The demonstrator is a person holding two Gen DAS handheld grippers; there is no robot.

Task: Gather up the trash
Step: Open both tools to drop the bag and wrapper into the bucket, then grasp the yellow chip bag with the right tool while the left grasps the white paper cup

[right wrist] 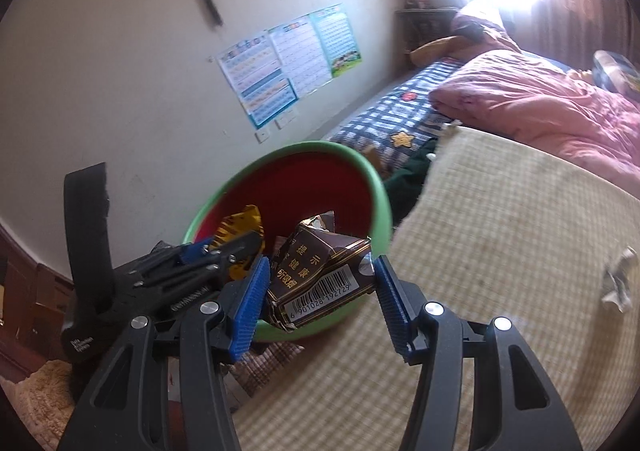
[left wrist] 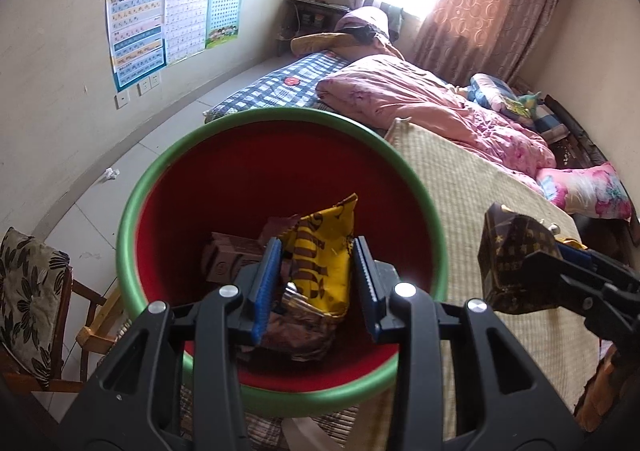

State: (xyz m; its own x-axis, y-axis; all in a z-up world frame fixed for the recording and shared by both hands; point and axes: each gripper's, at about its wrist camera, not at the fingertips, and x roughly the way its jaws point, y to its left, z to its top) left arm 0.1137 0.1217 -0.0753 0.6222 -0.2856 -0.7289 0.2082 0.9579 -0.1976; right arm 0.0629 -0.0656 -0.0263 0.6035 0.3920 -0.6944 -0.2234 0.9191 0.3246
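Left wrist view is showing a crumpled paper (left wrist: 111, 173) lying on the floor, left of the green-rimmed red bin (left wrist: 256, 187) blocking the bed (left wrist: 480, 187). The left gripper (left wrist: 316, 283) is clamping the bin's near rim, angled downward. The right gripper (right wrist: 318, 293) is squeezing a brown cigarette pack (right wrist: 320, 275) at the bin's edge, tilted downward.

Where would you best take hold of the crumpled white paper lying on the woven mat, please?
Grip the crumpled paper across its narrow middle, coming down from above: it lies loose on the flat mat, and its raised folds should give the jaws something to pinch.
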